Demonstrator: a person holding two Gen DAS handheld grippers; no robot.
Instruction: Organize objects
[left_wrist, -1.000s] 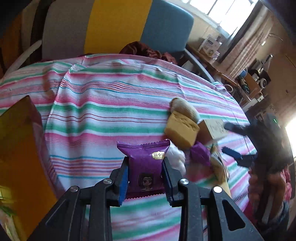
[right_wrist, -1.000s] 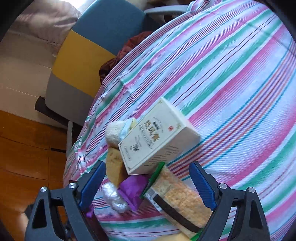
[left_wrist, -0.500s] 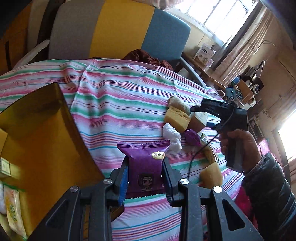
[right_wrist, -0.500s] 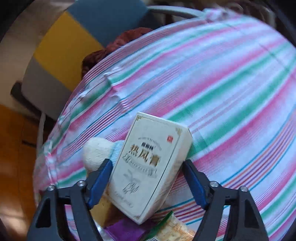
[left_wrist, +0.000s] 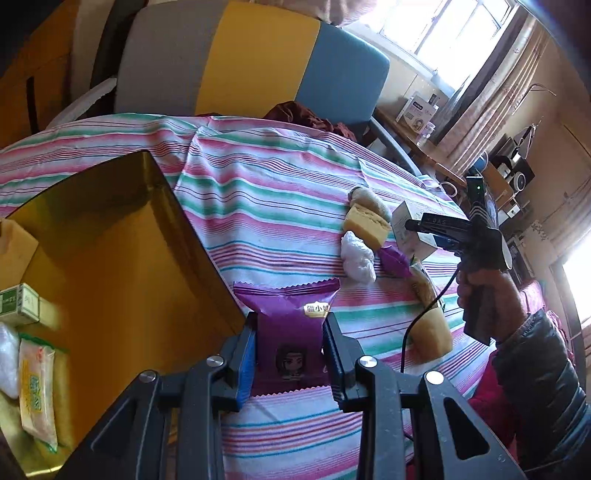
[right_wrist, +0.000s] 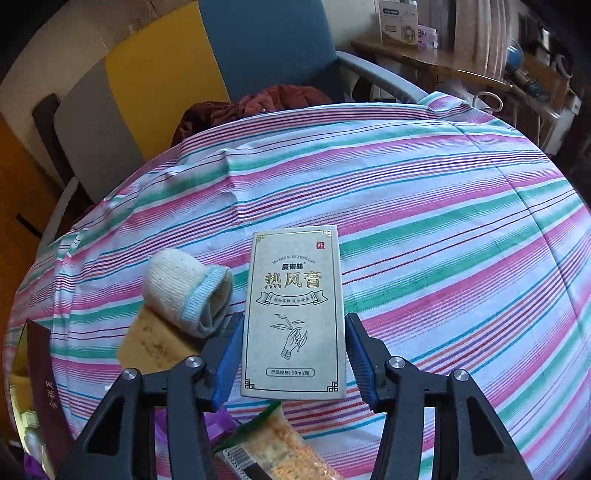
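My left gripper is shut on a purple snack packet and holds it above the striped tablecloth, just right of a gold-lined open box. My right gripper has its blue pads against both sides of a cream carton with Chinese print, lifted off the pile; it also shows in the left wrist view. On the cloth lie a rolled sock, a yellow sponge, a white crumpled wrapper, a purple wrapper and an orange snack pack.
The box holds a small green-white carton and a yellow packet. A grey, yellow and blue chair back with a dark red cloth stands behind the table. A cluttered desk is at the far right.
My left gripper has drawn back with the purple packet, bringing the gold box into view. My right gripper closed around the cream carton and raised it upright off the pile.
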